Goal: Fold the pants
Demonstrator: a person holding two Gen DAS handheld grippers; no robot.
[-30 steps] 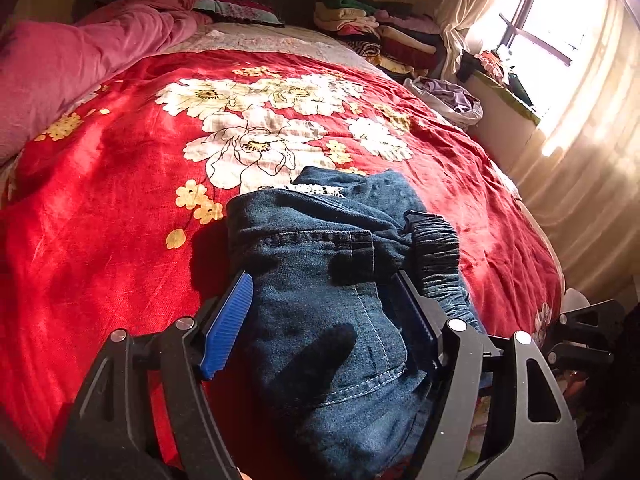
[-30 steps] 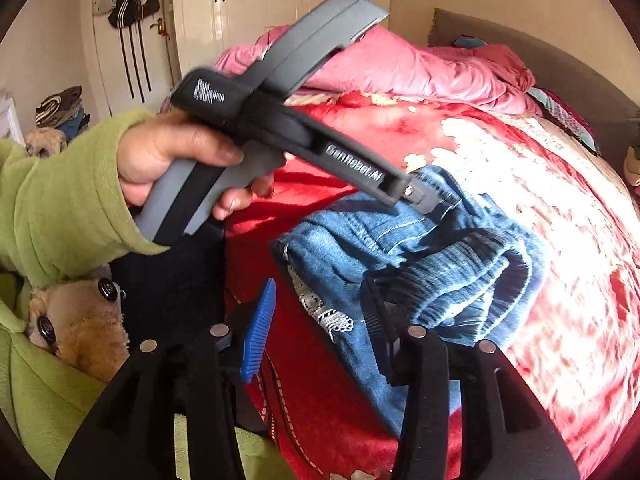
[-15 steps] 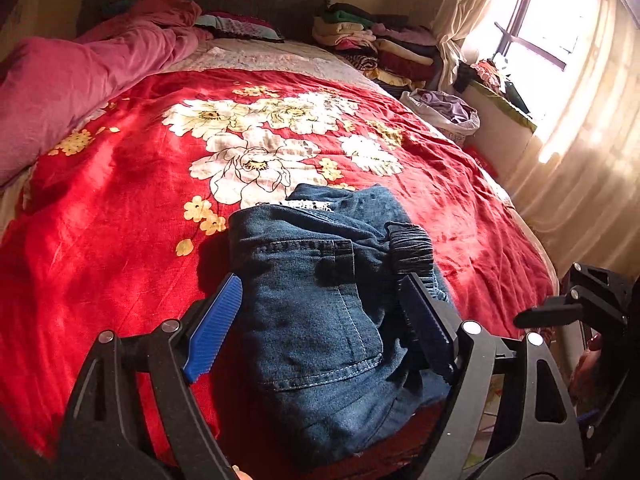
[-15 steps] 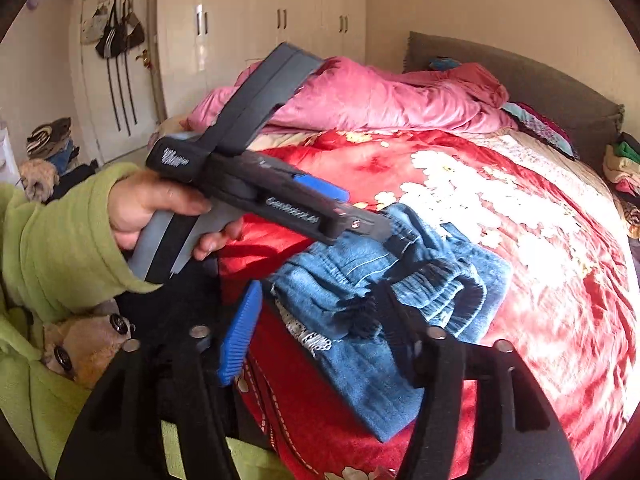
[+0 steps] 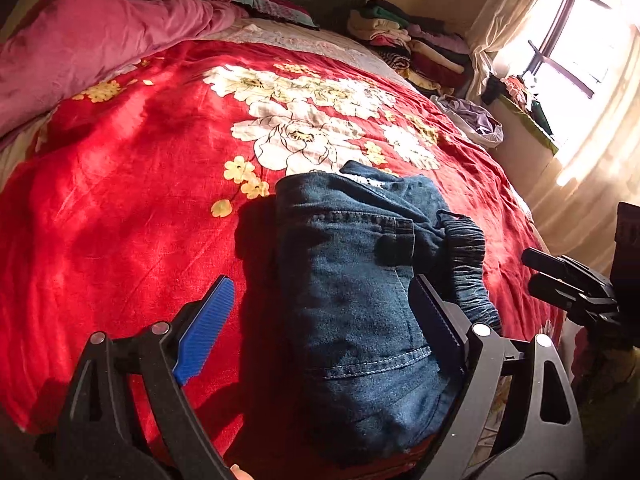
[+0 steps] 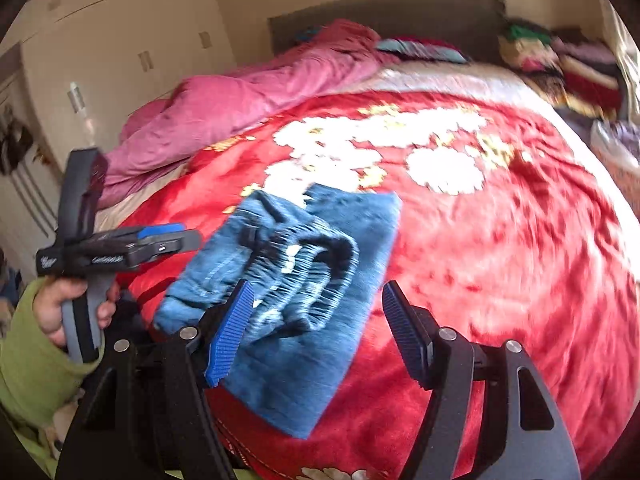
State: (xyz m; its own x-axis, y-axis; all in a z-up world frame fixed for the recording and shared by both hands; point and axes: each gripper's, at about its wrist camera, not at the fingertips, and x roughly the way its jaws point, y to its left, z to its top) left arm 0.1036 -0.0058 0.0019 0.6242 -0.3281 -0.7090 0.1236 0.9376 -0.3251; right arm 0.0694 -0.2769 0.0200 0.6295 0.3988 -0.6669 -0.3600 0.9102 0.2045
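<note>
The blue denim pants (image 5: 360, 288) lie folded in a compact bundle on the red floral bedspread (image 5: 120, 208), near the foot edge of the bed. The elastic waistband shows on the bundle's right side. My left gripper (image 5: 320, 312) is open and empty, held above the near end of the pants. In the right wrist view the pants (image 6: 304, 280) lie ahead, blurred by motion. My right gripper (image 6: 320, 320) is open and empty above them. The left gripper (image 6: 168, 240) shows there at the left, held by a hand in a green sleeve.
A pink quilt (image 5: 80, 44) lies bunched at the head of the bed. A stack of folded clothes (image 5: 408, 40) sits at the far right corner. A window with curtains (image 5: 580, 60) is on the right. White wardrobes (image 6: 120, 60) stand left of the bed.
Both grippers have pulled back from the folded pants and stay open. The right wrist view has swung to the right and now looks along the bed. The pants have not moved.
</note>
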